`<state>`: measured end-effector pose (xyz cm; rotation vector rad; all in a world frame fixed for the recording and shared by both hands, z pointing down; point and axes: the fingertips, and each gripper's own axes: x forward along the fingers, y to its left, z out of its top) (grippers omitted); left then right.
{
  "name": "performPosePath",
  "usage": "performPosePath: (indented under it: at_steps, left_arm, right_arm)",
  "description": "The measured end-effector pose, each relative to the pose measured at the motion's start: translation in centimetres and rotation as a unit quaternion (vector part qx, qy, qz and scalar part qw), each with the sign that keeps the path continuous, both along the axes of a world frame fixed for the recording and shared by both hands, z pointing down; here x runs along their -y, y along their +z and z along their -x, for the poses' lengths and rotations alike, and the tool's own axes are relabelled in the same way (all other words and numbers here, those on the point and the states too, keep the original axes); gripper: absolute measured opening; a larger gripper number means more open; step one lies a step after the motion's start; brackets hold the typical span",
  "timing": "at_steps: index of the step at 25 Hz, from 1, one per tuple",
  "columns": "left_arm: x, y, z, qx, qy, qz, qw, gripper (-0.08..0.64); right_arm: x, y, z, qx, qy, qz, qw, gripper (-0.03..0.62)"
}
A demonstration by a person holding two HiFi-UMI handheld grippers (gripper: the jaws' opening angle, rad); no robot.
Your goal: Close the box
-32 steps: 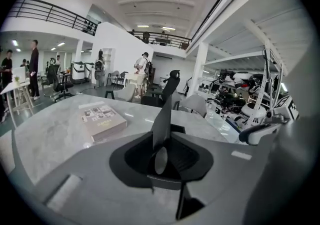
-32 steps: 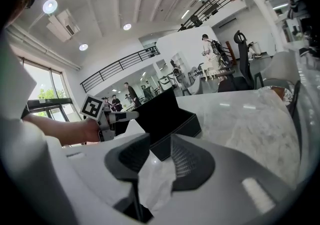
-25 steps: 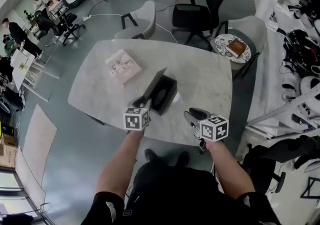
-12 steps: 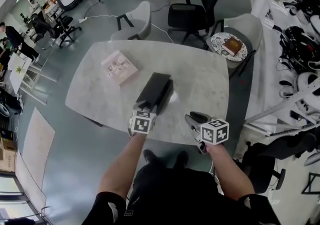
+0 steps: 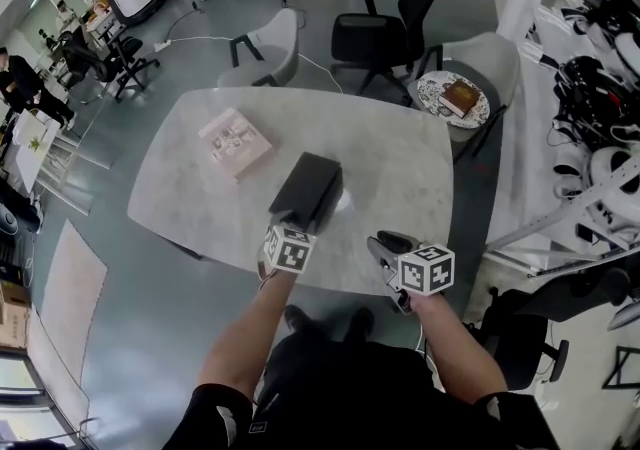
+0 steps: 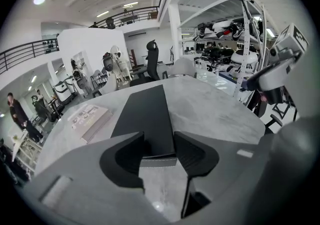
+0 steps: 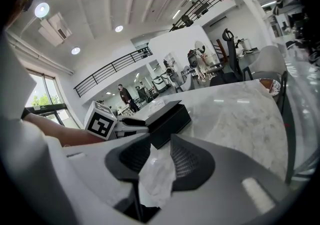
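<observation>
A long black box (image 5: 305, 188) lies on the marble table (image 5: 400, 168) with its lid flat down. My left gripper (image 5: 281, 218) is at the box's near end. In the left gripper view the box (image 6: 145, 119) runs away from the left gripper (image 6: 158, 145). The jaws are opening, and the lid's near edge sits between the pads without being pressed. My right gripper (image 5: 385, 243) hovers at the table's near edge, right of the box. In the right gripper view the right gripper (image 7: 160, 151) is shut on a crumpled white paper (image 7: 156, 179), with the box (image 7: 167, 116) beyond.
A pale flat book (image 5: 235, 141) lies on the table, far left of the box. Office chairs (image 5: 370, 38) stand along the far side. A small round side table (image 5: 460, 98) with a brown book is at the far right. Racks crowd the right edge.
The box lid, raised a second ago, has come down flat. The left gripper has stayed at the box's near end. The right gripper has barely moved.
</observation>
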<state>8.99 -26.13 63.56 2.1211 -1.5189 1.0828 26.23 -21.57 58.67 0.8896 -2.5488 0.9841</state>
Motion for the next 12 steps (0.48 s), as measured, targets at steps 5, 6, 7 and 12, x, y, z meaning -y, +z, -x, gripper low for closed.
performPosePath:
  at_steps: [5,6,7,12]
  left_arm:
    - [0.1,0.8,-0.4,0.006,0.003,0.008,0.9999,0.198]
    - [0.0,1.0,-0.5,0.009,0.006,0.01,0.9999,0.195]
    - [0.0,1.2,-0.5,0.012,0.008,0.011,0.9998,0.193]
    - [-0.2,1.3,-0.2,0.015,0.004,0.012,0.9998,0.192]
  right_arm:
    - [-0.1,0.7,-0.2,-0.007,-0.002,0.002,1.0,0.124]
    - [-0.2,0.8,-0.2,-0.01,-0.004,0.001,1.0,0.124]
    - [-0.3,0.9,-0.2,-0.012,-0.006,0.001,1.0,0.124]
    - [-0.5,1.4,0.3,-0.006,-0.009,0.006,1.0,0.124]
